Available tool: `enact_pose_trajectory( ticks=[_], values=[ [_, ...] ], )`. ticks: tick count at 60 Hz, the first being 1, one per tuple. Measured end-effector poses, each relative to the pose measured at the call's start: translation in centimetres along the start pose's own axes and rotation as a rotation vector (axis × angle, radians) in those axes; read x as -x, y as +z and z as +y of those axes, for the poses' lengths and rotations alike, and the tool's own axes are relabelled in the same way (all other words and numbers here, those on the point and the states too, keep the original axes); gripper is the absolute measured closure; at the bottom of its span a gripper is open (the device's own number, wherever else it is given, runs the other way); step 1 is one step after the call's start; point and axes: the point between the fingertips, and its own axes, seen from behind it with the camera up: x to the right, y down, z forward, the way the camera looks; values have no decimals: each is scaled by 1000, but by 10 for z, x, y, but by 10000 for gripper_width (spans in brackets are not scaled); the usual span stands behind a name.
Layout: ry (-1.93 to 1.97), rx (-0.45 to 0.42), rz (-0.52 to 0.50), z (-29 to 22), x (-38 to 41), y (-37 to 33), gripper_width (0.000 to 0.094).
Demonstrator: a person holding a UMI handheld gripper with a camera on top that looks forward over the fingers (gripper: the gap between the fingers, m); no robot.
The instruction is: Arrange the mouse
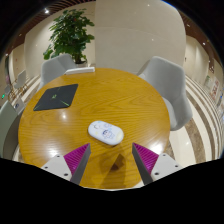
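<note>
A white mouse [103,130] lies on the round wooden table [130,100], just ahead of my fingers and slightly left of the gap's middle. A dark grey mouse pad [56,96] lies flat on the table farther off to the left. My gripper [112,157] is open and empty above the table's near part. Its magenta pads [78,157] stand wide apart, with only bare table and a shadow between them.
A white chair [166,78] stands at the table's far right, another chair [58,66] at the far left. A potted green plant [70,34] stands beyond the table by the wall.
</note>
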Motion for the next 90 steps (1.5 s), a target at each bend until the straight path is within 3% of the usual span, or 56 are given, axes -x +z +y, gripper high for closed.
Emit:
enact_pose_trajectory(
  ticks=[33,37,42,43,54,60,78,90],
  values=[
    [-31,12,-41,-49,-9,86,69],
    [-33,12,-44,-52,-9,89,137],
    [-33,15,-47,-53,-9,90,437],
    [-29,17,-39,-53,-10,90,460],
    [5,50,-35,-57,-10,89,521],
    [25,18,-32,-88,-7,81,528],
    [11,-148,-175,-244,127,73,529],
    [-46,-143,-227,-250,246,127,529]
  ],
)
